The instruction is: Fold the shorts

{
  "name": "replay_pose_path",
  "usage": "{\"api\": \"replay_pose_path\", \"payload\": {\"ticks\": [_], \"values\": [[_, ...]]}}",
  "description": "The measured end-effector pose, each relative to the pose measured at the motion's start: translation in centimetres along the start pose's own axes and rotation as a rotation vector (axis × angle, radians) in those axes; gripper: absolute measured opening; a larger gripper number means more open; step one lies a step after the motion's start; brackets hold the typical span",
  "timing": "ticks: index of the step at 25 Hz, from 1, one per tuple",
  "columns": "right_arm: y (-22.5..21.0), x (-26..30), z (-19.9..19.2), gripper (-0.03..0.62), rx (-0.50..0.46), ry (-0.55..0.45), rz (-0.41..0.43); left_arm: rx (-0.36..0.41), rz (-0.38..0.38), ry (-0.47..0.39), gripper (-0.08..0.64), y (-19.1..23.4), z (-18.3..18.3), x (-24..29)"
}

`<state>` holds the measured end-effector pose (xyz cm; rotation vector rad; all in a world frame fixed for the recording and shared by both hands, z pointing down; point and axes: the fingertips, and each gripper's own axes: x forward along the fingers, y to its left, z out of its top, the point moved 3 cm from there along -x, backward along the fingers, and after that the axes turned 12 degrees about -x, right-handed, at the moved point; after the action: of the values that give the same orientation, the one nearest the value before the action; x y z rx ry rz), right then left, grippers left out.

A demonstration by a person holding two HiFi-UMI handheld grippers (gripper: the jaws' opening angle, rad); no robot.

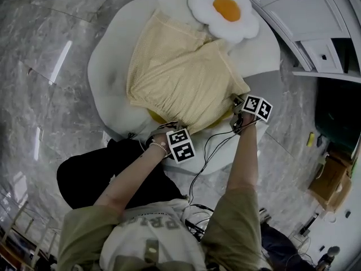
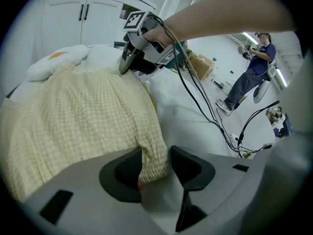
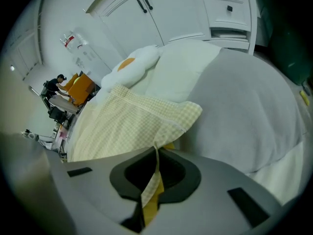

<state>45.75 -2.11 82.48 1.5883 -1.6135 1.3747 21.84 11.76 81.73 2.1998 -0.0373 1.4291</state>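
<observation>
Both left tongs [image 2: 155,163] and right tongs [image 3: 155,173] clamping shorts [image 1: 180,78] hem, cushion [image 1: 107,66] mostly covered

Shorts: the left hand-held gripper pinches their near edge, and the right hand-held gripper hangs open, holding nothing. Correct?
Not quite. The right hand-held gripper is not empty: the right gripper view shows its jaws shut on a corner of the shorts. The left hand-held gripper does pinch their near edge.
</observation>
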Motion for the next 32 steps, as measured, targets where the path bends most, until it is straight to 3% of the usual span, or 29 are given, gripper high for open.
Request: {"api": "replay_pose_path", "payload": {"ticks": [2,4,6,9,14,18,24,29,32], "values": [[0.2,-0.5,0.4,0.026,0.007,-0.011,0.029,-0.003,-0.019,0.005,0.145,-0.2,0.2,-0.6],[0.4,-1.3,0.8,0.025,0.032,-0.032,0.061,0.01,0.022,-0.02,0.053,0.1,0.6,-2.0],[0.1,-2.7,1.4,0.025,0.073,-0.061,0.093,0.034,0.07,-0.056,0.034,0.6,1.4,-4.1],[0.1,-4.6,2.5,0.025,0.123,-0.087,0.147,0.026,0.073,-0.105,0.034,1.1,2.3,-7.2],[3.5,-6.3,7.5,0.025,0.121,-0.137,0.263,-0.162,-0.01,-0.271,0.034,3.0,3.0,-11.7],[9.1,-6.4,13.5,0.025,-0.041,-0.119,0.323,-0.332,-0.053,-0.423,0.034,5.6,2.9,-15.0],[22.2,-1.6,20.7,0.025,-0.331,-0.014,0.382,-0.505,0.037,-0.553,0.034,11.0,0.4,-19.4],[32.0,4.7,21.9,0.025,-0.464,0.087,0.426,-0.706,0.08,-0.6,0.034,15.3,-4.2,-21.0],[36.8,8.5,21.2,0.025,-0.521,0.139,0.44,-0.783,0.12,-0.604,0.034,17.1,-7.1,-21.5]]}}
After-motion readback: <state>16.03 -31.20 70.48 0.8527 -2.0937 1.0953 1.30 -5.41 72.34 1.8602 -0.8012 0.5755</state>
